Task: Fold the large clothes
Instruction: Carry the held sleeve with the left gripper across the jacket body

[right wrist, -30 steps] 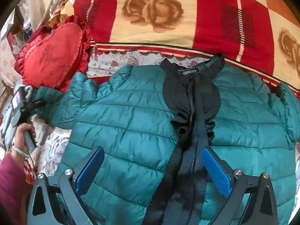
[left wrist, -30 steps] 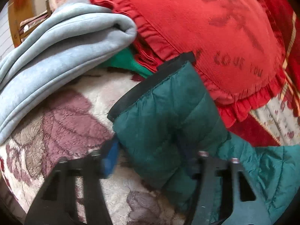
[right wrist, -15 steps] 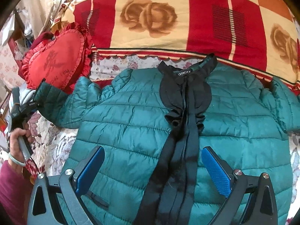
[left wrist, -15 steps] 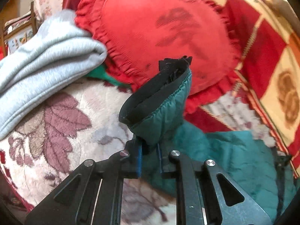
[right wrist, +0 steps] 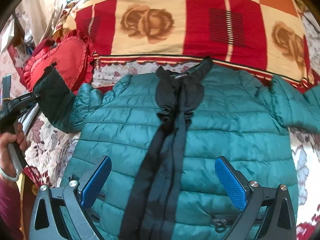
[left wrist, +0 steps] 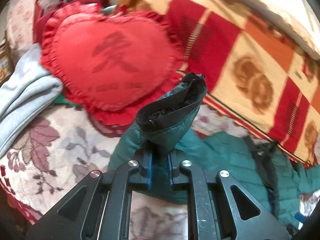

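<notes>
- The green puffer jacket [right wrist: 200, 124] is lying front-up, spread across the floral bedspread [left wrist: 50, 150].
- Its sleeve cuff [left wrist: 172, 108], flat a second ago, is now standing lifted, so the sleeve fold is beginning.
- The left gripper [left wrist: 159, 168] is clamping that sleeve.
- The right gripper [right wrist: 163, 180] is hovering wide open, holding nothing.
- The neck label is too small to read; the blanket [right wrist: 200, 20] is showing "love".

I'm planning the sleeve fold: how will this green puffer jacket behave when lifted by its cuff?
Probably floppy: the sleeve bunches where the left gripper pinches it. Likely light for its size, since the puffer jacket looks quilted and puffy. Its sheen suggests a slippery shell, so it may slide between the fingers.
</notes>
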